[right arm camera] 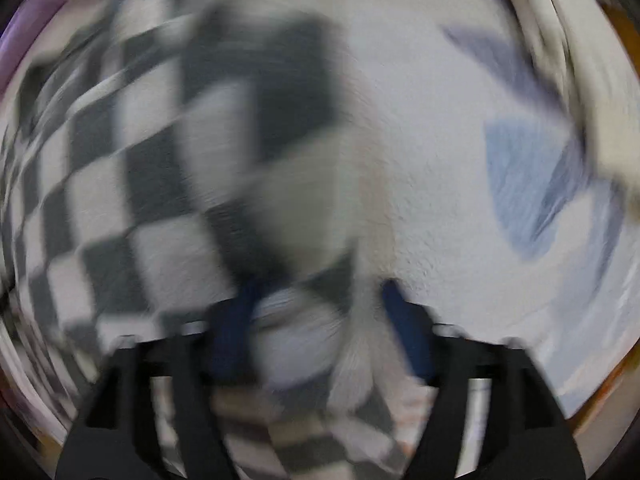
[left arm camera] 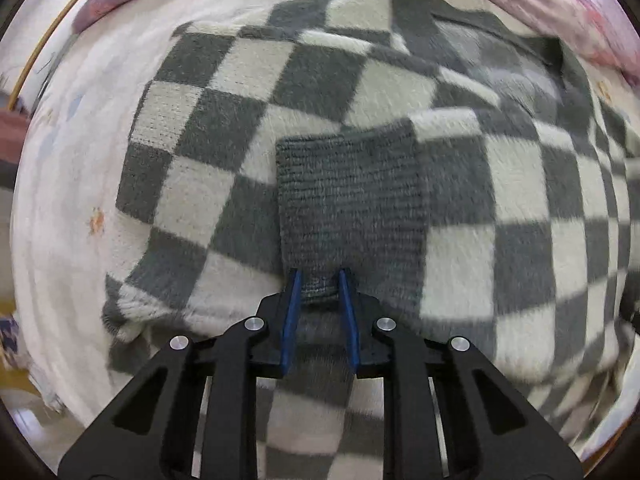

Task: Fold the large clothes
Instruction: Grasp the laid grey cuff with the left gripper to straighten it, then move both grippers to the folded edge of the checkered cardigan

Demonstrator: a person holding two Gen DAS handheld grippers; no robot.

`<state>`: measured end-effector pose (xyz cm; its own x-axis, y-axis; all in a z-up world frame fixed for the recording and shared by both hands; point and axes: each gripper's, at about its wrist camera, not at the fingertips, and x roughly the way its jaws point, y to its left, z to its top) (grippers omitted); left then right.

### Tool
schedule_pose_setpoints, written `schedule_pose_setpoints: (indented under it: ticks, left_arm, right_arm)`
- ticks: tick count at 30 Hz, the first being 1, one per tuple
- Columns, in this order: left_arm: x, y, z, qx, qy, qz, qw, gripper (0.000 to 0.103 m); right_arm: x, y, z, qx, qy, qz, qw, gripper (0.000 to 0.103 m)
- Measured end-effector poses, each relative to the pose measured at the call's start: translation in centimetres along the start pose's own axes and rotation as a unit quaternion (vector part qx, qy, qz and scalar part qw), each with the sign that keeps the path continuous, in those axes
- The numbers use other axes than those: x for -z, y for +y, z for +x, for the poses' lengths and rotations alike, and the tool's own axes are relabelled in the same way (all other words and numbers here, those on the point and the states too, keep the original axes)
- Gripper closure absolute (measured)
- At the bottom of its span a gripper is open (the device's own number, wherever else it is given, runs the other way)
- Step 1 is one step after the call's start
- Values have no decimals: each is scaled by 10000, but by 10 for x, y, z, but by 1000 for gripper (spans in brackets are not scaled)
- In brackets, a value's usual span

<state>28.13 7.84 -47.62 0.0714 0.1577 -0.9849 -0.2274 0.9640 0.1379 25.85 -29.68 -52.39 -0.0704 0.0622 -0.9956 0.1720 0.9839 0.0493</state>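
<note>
A grey and cream checkered knit sweater [left arm camera: 320, 92] lies spread on a white bed sheet [left arm camera: 68, 200]. Its grey ribbed sleeve cuff [left arm camera: 348, 208] lies folded over the body. My left gripper [left arm camera: 319, 276] is shut on the near edge of this cuff, blue pads pinching the knit. In the blurred right wrist view the sweater [right arm camera: 180, 152] fills the left half. My right gripper [right arm camera: 320, 292] has its blue fingers [right arm camera: 400, 308] wide apart, with the sweater's edge lying between them.
A pink-purple quilt [left arm camera: 560, 12] lies at the back right and a purple pillow [left arm camera: 108, 4] at the back left. The sheet [right arm camera: 440, 160] carries a blue patch [right arm camera: 528, 184]. The bed's edge runs along the left.
</note>
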Motion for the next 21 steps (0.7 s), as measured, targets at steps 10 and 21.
schedule_pose_setpoints:
  ticks: [10, 21]
  left_arm:
    - [-4, 14, -1, 71, 232, 106, 9996, 83]
    - [-18, 58, -66, 436, 103, -235, 9987, 29]
  right_arm:
    - [-13, 2, -2, 217, 138, 89, 9996, 8]
    - [-16, 14, -90, -224, -275, 394, 9986, 8]
